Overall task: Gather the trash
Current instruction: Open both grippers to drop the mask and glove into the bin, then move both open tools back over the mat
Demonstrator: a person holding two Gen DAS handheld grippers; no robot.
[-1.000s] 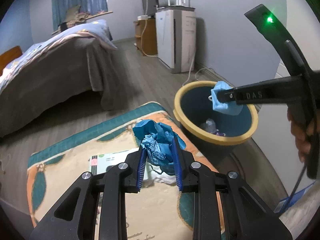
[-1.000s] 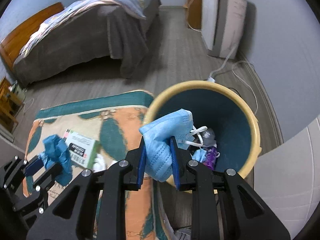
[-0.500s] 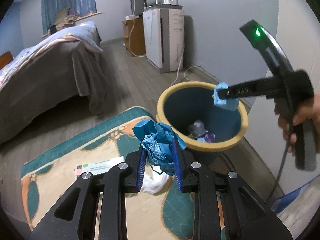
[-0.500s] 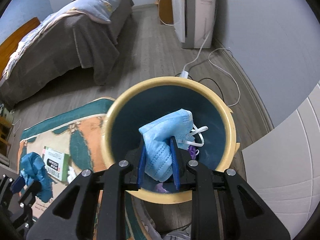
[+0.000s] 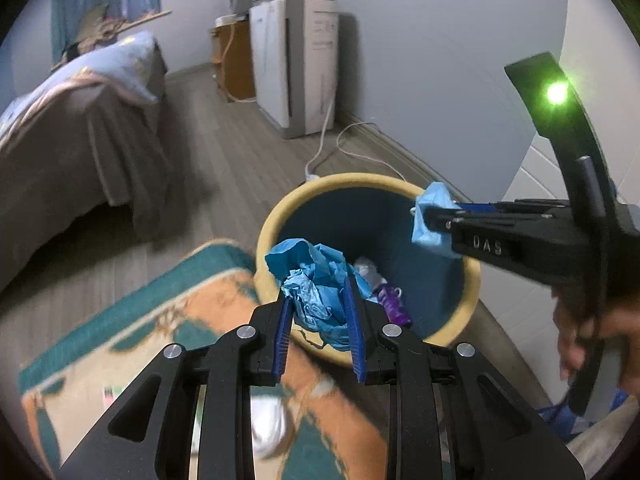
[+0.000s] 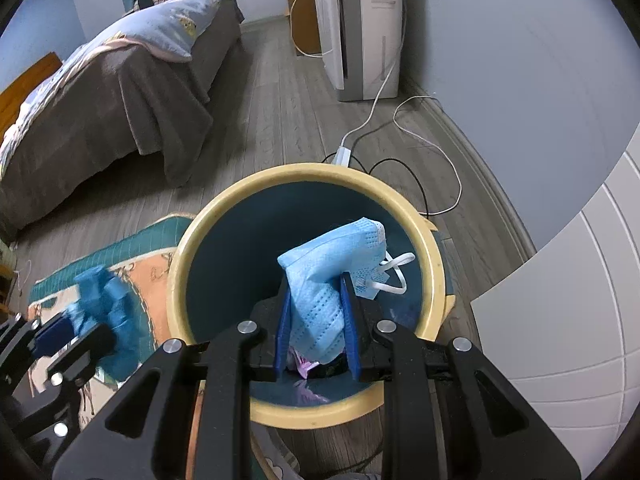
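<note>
Both of my grippers are angling steeply down toward the floor, fingers pointing into the room.

My left gripper is clamping a crumpled blue wad between its blue pads; the wad is bulging out above the fingertips. From the left wrist view the wad is sitting over the near rim of the trash bin, at the edge where the bin meets the patterned rug. From the right wrist view the same gripper is reaching in from the lower left, its wad blurred, over the rug just beside the bin's outer wall.

My right gripper is pinching a light blue face mask, folded, with its white ear loop hanging off to the right. The mask is hanging directly over the open mouth of the bin, not touching the rim. In the left wrist view this gripper is coming in level from the right, with a hand wrapped round its handle and a green light glowing on the curved frame above.

Inside the bin, purple scraps are lying at the bottom. A bed is standing well apart, upper left; a white appliance is standing against the wall beyond the bin, its cable trailing across the wooden floor.
</note>
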